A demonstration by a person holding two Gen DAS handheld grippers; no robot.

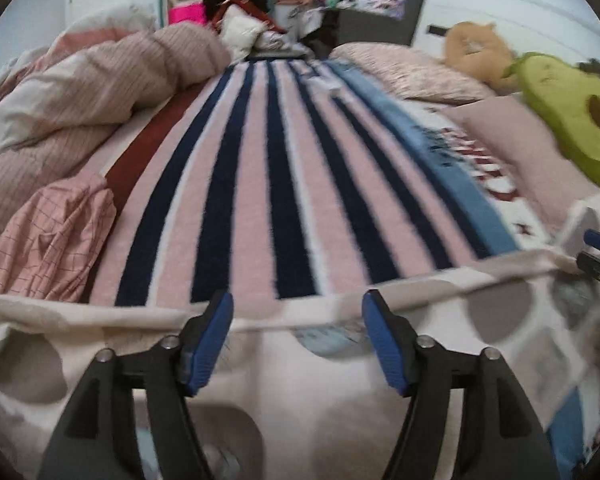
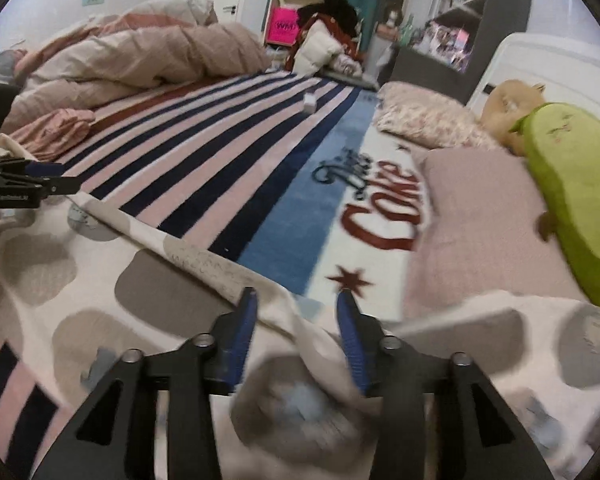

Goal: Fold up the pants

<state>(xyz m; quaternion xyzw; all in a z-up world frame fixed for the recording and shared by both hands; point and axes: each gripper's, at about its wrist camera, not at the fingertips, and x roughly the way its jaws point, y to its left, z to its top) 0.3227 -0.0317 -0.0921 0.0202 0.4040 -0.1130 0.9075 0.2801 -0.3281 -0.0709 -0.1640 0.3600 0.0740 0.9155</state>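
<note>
Pants lie on blanket, duvet left.

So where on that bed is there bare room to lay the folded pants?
The striped blanket lies bare down its middle, between the bunched duvet on one side and the pillows and avocado plush on the other. Both sides are crowded. The pants cover the near end.

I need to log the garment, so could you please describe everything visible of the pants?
The pants are soft cream fabric printed with grey blotches and some pale blue ones. They lie spread on the striped blanket, with a hemmed edge running across both views. The open left gripper and right gripper straddle that edge. Some fabric bunches between the right fingers.
</note>
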